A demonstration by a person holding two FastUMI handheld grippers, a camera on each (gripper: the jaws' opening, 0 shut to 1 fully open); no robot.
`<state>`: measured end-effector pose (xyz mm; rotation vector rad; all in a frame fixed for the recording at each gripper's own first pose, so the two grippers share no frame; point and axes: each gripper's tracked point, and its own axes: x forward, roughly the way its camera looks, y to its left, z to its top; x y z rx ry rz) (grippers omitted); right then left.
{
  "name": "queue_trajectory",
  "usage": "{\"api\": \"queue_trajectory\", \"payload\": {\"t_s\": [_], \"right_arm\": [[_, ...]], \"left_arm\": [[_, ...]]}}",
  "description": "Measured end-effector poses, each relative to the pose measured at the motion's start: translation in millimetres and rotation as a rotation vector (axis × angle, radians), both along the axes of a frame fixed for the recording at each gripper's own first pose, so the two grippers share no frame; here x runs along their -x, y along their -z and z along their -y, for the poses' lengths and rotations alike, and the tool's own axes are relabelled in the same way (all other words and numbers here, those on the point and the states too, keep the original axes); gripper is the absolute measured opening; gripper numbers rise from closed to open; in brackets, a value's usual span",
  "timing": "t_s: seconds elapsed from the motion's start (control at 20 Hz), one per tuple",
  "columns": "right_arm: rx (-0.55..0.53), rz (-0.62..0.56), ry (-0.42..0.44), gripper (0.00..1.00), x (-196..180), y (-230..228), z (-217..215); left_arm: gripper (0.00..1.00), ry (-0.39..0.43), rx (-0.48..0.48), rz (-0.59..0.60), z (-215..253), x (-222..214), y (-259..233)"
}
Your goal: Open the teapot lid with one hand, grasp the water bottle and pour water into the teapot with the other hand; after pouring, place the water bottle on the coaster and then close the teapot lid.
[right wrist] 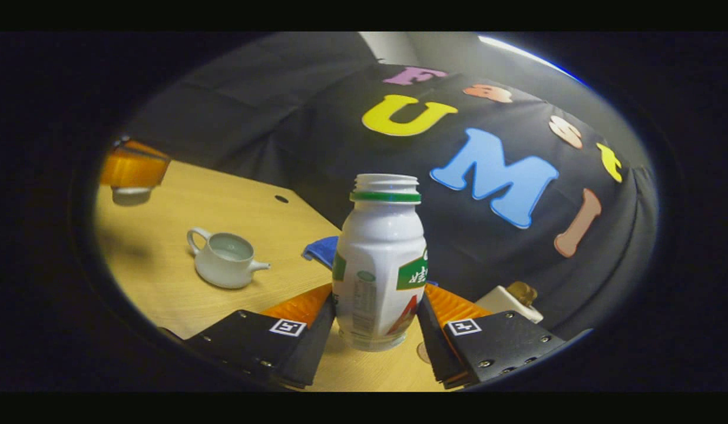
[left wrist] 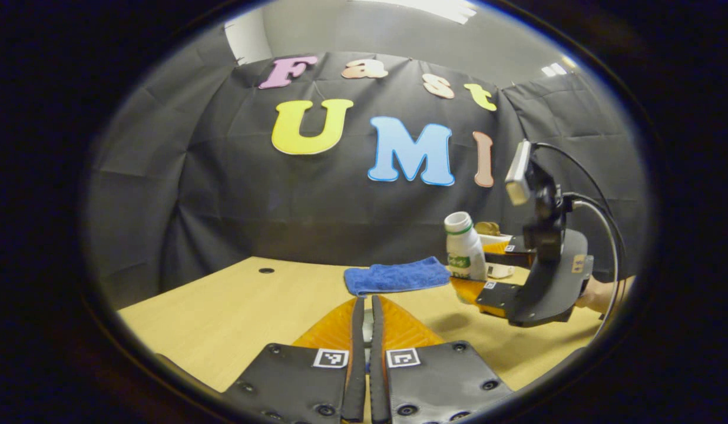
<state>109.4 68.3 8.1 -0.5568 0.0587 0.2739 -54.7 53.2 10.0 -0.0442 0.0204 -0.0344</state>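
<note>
The white water bottle (right wrist: 379, 265), uncapped with a green neck ring, stands upright between my right gripper's (right wrist: 377, 297) fingers, which press on both its sides. In the left gripper view the bottle (left wrist: 464, 247) and the right gripper (left wrist: 487, 268) are at the right, over the table. The white teapot (right wrist: 225, 259) sits open on the table, left of the bottle. My left gripper (left wrist: 367, 300) has its fingers almost together on a thin pale piece. In the right gripper view it (right wrist: 133, 168) hangs at the far left with the white teapot lid (right wrist: 128, 195) under its fingers.
A folded blue towel (left wrist: 396, 275) lies at the back of the wooden table (left wrist: 222, 312), behind the bottle. A small white block with a brown top (right wrist: 511, 300) stands at the back right. A hand (left wrist: 596, 294) holds the right gripper.
</note>
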Motion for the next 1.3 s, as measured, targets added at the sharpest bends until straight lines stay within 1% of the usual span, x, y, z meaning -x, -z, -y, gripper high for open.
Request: {"api": "queue_trajectory", "payload": {"t_s": [0.05, 0.1, 0.15, 0.25, 0.3, 0.35, 0.4, 0.45, 0.5, 0.55, 0.7, 0.75, 0.8, 0.95, 1.0, 1.05, 1.1, 1.15, 1.2, 1.25, 1.3], "right_arm": [[-0.075, -0.029, 0.004, 0.72, -0.7, -0.9, 3.2], [-0.143, -0.047, 0.008, 0.72, -0.1, -4.2, 6.8], [-0.193, -0.052, 0.022, 0.72, -1.2, -8.2, 14.8], [-0.256, -0.036, 0.051, 0.72, -4.1, -15.9, 32.9], [-0.283, -0.036, 0.064, 0.72, -5.5, -16.8, 39.9], [-0.303, -0.039, 0.071, 0.72, -7.1, -14.7, 44.0], [-0.309, -0.033, 0.092, 0.72, -8.3, -15.3, 52.0], [-0.315, -0.022, 0.107, 0.72, -9.4, -17.8, 59.2], [-0.327, -0.014, 0.111, 0.72, -9.7, -21.7, 63.2], [-0.341, -0.01, 0.112, 0.72, -8.2, -23.5, 67.2], [-0.389, -0.006, 0.138, 0.72, -12.8, -25.9, 84.8], [-0.401, -0.009, 0.144, 0.72, -14.5, -25.0, 89.7], [-0.407, -0.009, 0.157, 0.72, -16.5, -24.6, 95.6], [-0.413, -0.001, 0.18, 0.72, -20.5, -21.6, 102.3], [-0.41, -0.002, 0.184, 0.72, -21.8, -20.5, 103.0], [-0.406, -0.002, 0.188, 0.72, -22.1, -19.3, 104.9], [-0.402, -0.005, 0.194, 0.72, -23.7, -18.2, 107.1], [-0.404, -0.007, 0.195, 0.72, -24.6, -17.3, 108.4], [-0.407, -0.007, 0.199, 0.72, -26.0, -17.3, 109.9], [-0.405, -0.005, 0.204, 0.72, -25.8, -17.1, 109.2], [-0.402, -0.006, 0.209, 0.72, -26.0, -15.7, 109.9]], "left_arm": [[0.13, 0.014, -0.003, -0.007, 5.4, -6.9, -0.6], [0.13, 0.029, -0.008, -0.013, 11.0, -14.7, -4.5], [0.09, 0.04, -0.016, -0.009, 15.5, -22.1, -11.7], [0.1, 0.046, -0.056, 0.02, 22.6, -39.8, -30.1], [0.13, 0.044, -0.078, 0.026, 25.0, -50.0, -33.0], [0.13, 0.047, -0.09, 0.017, 27.9, -60.4, -28.8], [0.09, 0.047, -0.093, 0.002, 29.9, -69.4, -23.2], [0.09, 0.039, -0.097, -0.009, 28.9, -77.4, -16.8], [0.13, 0.026, -0.102, -0.016, 26.8, -85.6, -11.4], [0.1, 0.017, -0.104, -0.031, 24.7, -92.8, -3.8], [0.09, 0.008, -0.098, -0.073, 22.5, -111.2, 18.4], [0.1, -0.003, -0.108, -0.083, 17.4, -116.2, 25.4], [0.13, -0.012, -0.112, -0.097, 13.5, -120.9, 33.0], [0.14, -0.014, -0.083, -0.128, 8.8, -128.7, 52.0], [0.1, -0.009, -0.07, -0.135, 9.8, -129.4, 55.7], [0.14, -0.009, -0.073, -0.127, 9.4, -129.4, 53.2], [0.1, -0.01, -0.088, -0.122, 8.7, -130.7, 52.8], [0.13, -0.007, -0.099, -0.125, 10.5, -130.6, 54.1], [0.1, -0.004, -0.106, -0.122, 11.2, -131.1, 54.0], [0.13, -0.001, -0.11, -0.119, 11.3, -132.6, 54.6], [0.1, -0.001, -0.108, -0.121, 11.7, -133.0, 56.5]]}}
